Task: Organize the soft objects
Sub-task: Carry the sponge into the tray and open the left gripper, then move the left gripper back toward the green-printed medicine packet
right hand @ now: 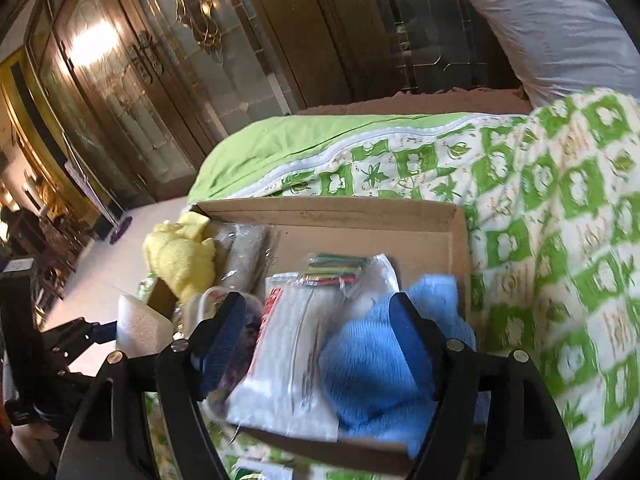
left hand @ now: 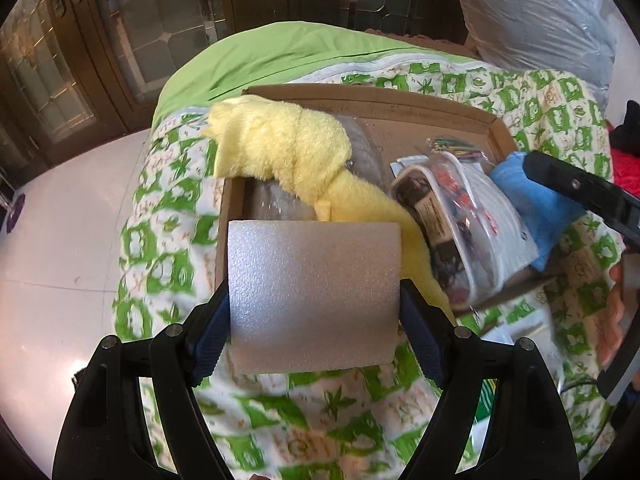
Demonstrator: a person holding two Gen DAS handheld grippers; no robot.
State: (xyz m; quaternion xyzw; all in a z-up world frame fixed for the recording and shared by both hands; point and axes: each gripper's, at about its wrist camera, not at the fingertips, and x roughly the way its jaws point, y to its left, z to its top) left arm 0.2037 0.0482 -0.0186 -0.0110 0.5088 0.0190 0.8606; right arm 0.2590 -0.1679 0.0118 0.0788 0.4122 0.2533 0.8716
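The left gripper (left hand: 314, 300) clamps a white rectangular foam block (left hand: 314, 300) between its blue-padded fingers (left hand: 212, 332), one pad pressed to each side of it, above the near left corner of a shallow brown cardboard box (left hand: 400, 112). The box lies on a bed under a green-and-white patterned quilt (left hand: 168, 248).

Inside the box, a fluffy yellow plush toy (left hand: 280, 148) drapes over the left wall, partly on a clear plastic bag. A white zip pouch with printed contents (left hand: 460, 220) sits in the middle, and a blue knitted cloth (right hand: 376, 364) lies at the right near corner.

The right gripper (right hand: 316, 340) hangs over that corner with its fingers (right hand: 224, 336) spread wide and holding nothing: the blue cloth and a clear plastic packet (right hand: 288, 352) lie below, between them.
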